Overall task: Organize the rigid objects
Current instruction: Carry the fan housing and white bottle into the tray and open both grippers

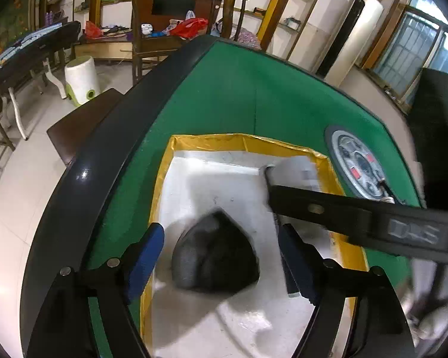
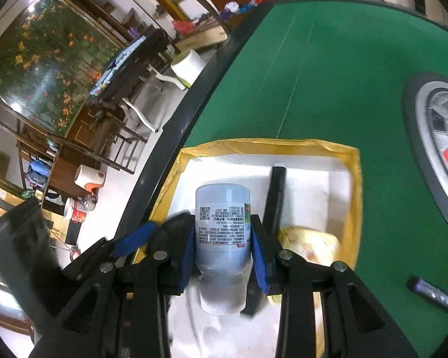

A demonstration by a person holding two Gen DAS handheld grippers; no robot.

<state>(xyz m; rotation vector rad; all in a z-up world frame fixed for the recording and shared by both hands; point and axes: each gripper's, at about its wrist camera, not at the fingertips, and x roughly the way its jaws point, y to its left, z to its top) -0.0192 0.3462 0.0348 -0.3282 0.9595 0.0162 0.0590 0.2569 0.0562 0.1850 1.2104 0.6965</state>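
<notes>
Bottle [image 2: 223, 232]: pale grey-blue, printed label with QR code, clamped between the blue pads of the right tongs [image 2: 223, 241]; cap end toward the camera, base pointing into the tray.
Tray [image 2: 354, 197]: shallow white box with yellow-taped rim, sat on the green counter [image 2: 328, 95] close to its black raised edge.
Right tongs: shut on the bottle, held over the near half of the tray.
Left tongs [image 1: 221, 256]: blue pads wide apart, nothing between them in contact; hovered over the tray above a dark rounded object.
Dark object [image 1: 215, 256]: black, roughly pointed-dome outline, blurred, lay on the tray floor between the left pads; kind could not be told.
Black tube [image 2: 274, 197]: slim dark cylinder lay in the tray just right of the bottle, running toward the far wall.
Yellowish item [image 2: 310, 241]: rounded, pale yellow, in the tray's right near corner, touching or just beside the tube's near end; partly hidden by the right finger.
Obstruction: black bar of the other tool [image 1: 358, 217] crossed the left view over the tray's right side.
Surroundings: round silver dial [image 2: 439, 149] set in the counter right of the tray; purple cylinder [image 2: 436, 295] lay on the felt, near right, apart from the tray.
</notes>
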